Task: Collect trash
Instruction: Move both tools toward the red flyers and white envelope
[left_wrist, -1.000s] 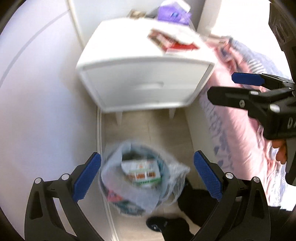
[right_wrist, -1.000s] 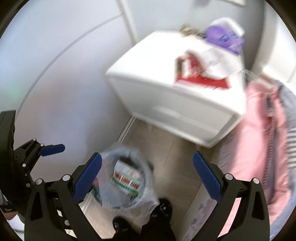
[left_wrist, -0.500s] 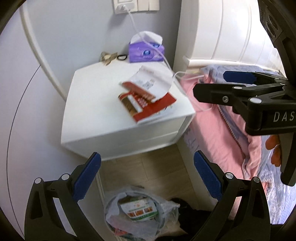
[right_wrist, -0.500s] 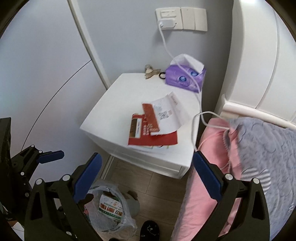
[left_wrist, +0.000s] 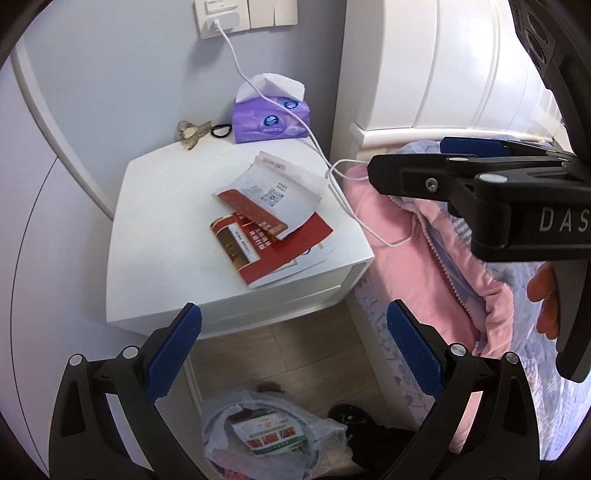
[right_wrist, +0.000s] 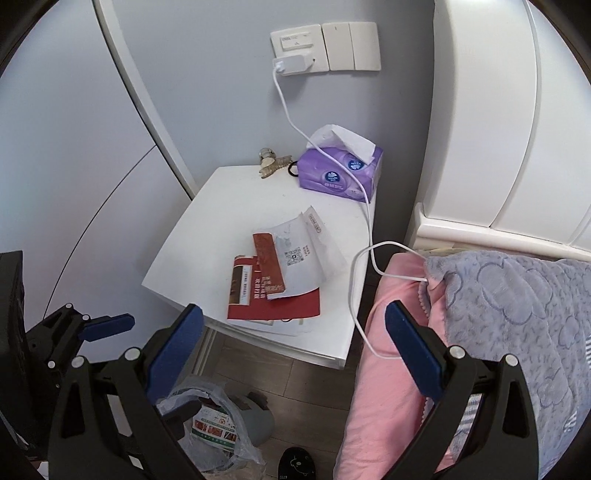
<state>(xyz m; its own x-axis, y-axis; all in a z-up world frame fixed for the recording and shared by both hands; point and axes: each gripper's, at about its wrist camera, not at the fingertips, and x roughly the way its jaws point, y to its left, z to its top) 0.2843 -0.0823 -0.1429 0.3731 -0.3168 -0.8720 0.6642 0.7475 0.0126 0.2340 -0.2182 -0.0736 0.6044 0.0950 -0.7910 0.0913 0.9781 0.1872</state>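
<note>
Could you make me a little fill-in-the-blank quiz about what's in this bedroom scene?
1. The tissue box at the back of the white nightstand is coloured ____.
2. The white charging cable runs from the wall socket to the ____.
3. The bin lined with a plastic bag stands on the ____.
4. Both grippers, left and right, have their fingers ____.

Answers: purple; bed; floor; open

Red-and-gold flattened carton (left_wrist: 271, 251) lies flat near the front right corner of the white nightstand (left_wrist: 166, 236), its edge poking past the rim. A white paper envelope (left_wrist: 280, 192) with a red strip and a QR code sits tilted across it. Down on the floor, a bin lined with a clear bag (left_wrist: 273, 435) holds a printed green-and-red packet (left_wrist: 273, 434).
</note>
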